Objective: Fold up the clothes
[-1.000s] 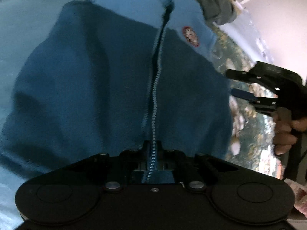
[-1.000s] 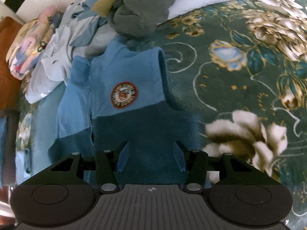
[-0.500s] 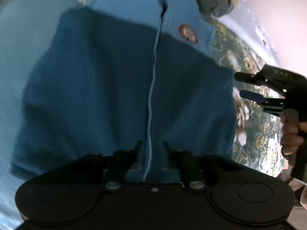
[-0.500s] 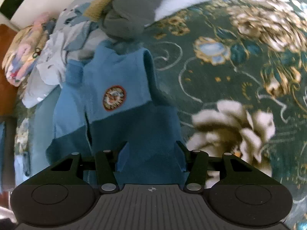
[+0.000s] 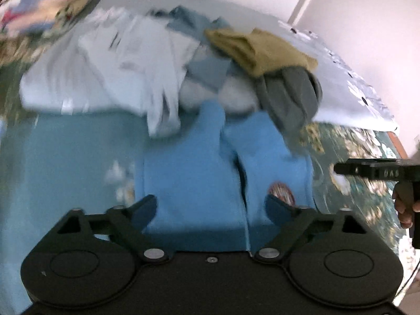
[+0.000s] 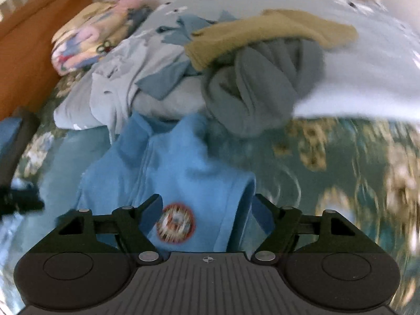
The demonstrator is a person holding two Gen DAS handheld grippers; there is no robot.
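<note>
The blue fleece jacket (image 5: 199,173) lies flat on the floral bedspread (image 6: 341,157), collar toward the laundry pile (image 6: 249,84). Both tongs have just been opening: left gripper (image 5: 210,207) wide, right gripper (image 6: 207,210) wide, nothing pinched. Best next: grip matching edges evenly. Both point steeply down over the chest.

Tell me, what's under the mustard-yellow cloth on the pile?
A crumpled grey garment lies under the mustard-yellow cloth, spilling out in front. How far the grey garment reaches beneath is covered.
</note>
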